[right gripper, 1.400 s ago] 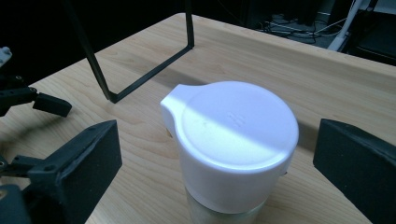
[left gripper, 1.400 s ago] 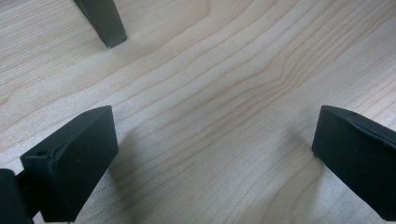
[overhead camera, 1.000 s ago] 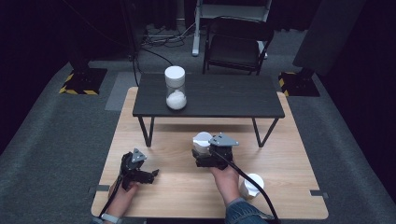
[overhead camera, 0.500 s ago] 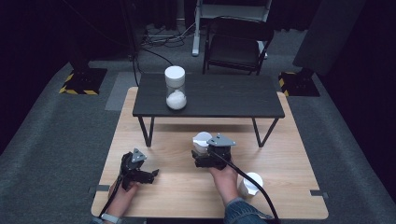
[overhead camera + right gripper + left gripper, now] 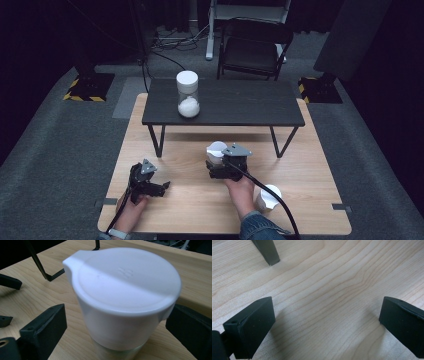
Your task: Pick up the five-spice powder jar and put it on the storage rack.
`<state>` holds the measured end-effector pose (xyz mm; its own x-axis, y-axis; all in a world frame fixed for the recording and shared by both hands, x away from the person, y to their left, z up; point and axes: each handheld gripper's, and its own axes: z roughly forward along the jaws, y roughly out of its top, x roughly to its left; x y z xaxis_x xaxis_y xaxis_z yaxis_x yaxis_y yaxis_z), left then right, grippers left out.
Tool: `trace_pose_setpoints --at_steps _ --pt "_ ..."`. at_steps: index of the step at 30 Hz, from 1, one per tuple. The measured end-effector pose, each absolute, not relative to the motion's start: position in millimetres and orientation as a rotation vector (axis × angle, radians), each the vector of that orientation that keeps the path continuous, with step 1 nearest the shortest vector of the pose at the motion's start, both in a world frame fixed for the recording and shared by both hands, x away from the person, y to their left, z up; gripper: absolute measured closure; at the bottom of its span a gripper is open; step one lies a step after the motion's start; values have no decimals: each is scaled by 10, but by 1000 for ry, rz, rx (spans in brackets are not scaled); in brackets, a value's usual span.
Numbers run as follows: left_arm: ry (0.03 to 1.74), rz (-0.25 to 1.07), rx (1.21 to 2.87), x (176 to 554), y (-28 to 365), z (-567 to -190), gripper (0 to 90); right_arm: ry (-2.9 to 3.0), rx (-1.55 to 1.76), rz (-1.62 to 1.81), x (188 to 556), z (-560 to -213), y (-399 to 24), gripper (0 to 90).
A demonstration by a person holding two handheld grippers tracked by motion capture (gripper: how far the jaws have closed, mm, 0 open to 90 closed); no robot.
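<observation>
**Right gripper around lidded jar, not clamped; left gripper released over bare table**

Right hand (image 5: 241,189) comes in from the near edge, forearm angled forward, holding the right gripper (image 5: 216,167) low over the wooden table (image 5: 310,175), fingers pointing left and away. White-lidded jar (image 5: 125,302) stands upright between the right fingers (image 5: 45,327). Both fingers are spread wide with a gap on each side of the jar, so released, no grip. Jar has a white lid with a small spout tab and a clear lower body.

Left hand (image 5: 131,210) holds the left gripper (image 5: 161,187) near the table's near-left part, pointing right. Its fingers (image 5: 252,325) are spread, released, with bare wood between them. A black table leg (image 5: 267,251) stands ahead of the left finger.

Small black table (image 5: 240,102) sits beyond both grippers, carrying a second jar (image 5: 188,93) with white contents. A white cup (image 5: 269,198) lies just right of the right wrist.
</observation>
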<state>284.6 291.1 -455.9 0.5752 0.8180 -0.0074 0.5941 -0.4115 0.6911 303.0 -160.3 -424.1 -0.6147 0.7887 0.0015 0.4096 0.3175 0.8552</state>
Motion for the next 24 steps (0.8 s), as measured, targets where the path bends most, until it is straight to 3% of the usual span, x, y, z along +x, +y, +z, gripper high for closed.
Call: trace_pose_setpoints --at_steps 24 --pt "1121 440 2149 2846 2911 -4560 2 2208 1044 1177 3161 -4351 -1575 190"
